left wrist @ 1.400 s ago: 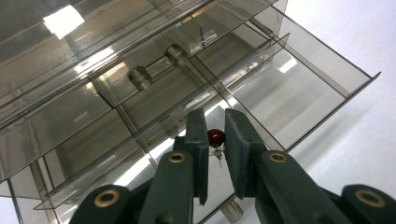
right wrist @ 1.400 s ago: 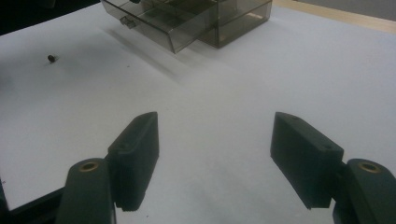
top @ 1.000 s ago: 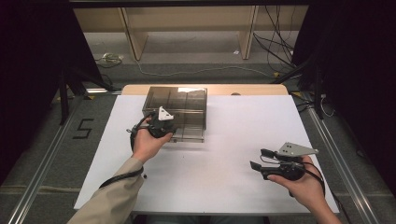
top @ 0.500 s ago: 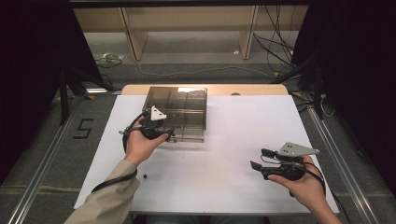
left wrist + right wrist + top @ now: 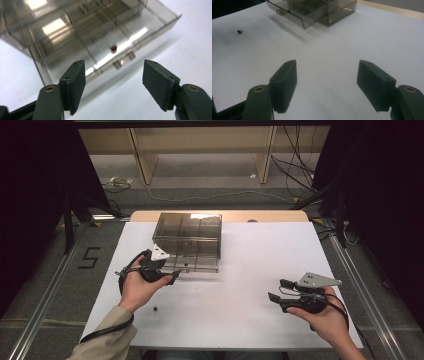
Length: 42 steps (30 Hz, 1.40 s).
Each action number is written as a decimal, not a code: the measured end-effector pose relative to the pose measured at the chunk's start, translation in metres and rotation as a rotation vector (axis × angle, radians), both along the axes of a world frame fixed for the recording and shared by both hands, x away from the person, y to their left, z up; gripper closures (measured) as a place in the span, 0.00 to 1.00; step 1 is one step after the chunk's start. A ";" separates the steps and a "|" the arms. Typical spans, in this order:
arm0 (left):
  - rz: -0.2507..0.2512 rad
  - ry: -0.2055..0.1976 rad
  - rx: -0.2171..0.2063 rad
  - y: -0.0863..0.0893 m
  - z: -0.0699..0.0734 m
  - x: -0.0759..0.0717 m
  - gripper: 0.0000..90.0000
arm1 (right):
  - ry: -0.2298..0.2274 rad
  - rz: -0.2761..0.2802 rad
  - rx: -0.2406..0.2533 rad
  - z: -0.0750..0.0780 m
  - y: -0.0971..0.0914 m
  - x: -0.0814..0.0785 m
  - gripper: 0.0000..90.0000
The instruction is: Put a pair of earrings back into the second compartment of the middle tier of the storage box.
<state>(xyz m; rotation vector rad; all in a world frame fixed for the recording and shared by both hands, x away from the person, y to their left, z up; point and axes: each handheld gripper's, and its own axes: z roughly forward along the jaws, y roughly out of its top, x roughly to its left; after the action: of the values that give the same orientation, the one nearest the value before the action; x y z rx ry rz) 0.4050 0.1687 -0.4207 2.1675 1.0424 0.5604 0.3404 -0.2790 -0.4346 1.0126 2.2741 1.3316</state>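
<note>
A smoky clear drawer box point(image 5: 190, 232) stands at the back middle of the white table point(image 5: 260, 250), its lower drawer point(image 5: 304, 16) pulled out toward me. In that drawer lies a small red bead point(image 5: 113, 47), behind the drawer's handle point(image 5: 123, 60). My left gripper point(image 5: 172, 276) hovers at the drawer's front left corner; its jaws have just been opening and hold nothing. The left gripper view has the left gripper point(image 5: 113, 72) spread wide just short of the handle. Far off at the near right, my right gripper point(image 5: 276, 290) is open and empty, and the right gripper point(image 5: 327, 65) points across bare table.
A tiny dark piece point(image 5: 155, 308) lies on the table below my left hand, the same dark piece point(image 5: 239, 31) at the far left in the right gripper view. Cables and wooden shelf legs stand on the floor behind the table.
My left hand has drawn back from the box, to the left and toward me. The box and the right hand have stayed where they were.
</note>
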 end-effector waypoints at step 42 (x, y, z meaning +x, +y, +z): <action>0.000 0.295 0.093 0.037 -0.053 -0.054 0.69 | 0.000 -0.003 -0.002 0.000 0.000 0.000 0.37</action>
<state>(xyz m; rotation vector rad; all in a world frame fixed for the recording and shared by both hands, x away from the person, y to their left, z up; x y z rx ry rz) 0.3512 0.2061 -0.4741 2.3825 1.1905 0.2984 0.3405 -0.2792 -0.4344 1.0148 2.2720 1.3277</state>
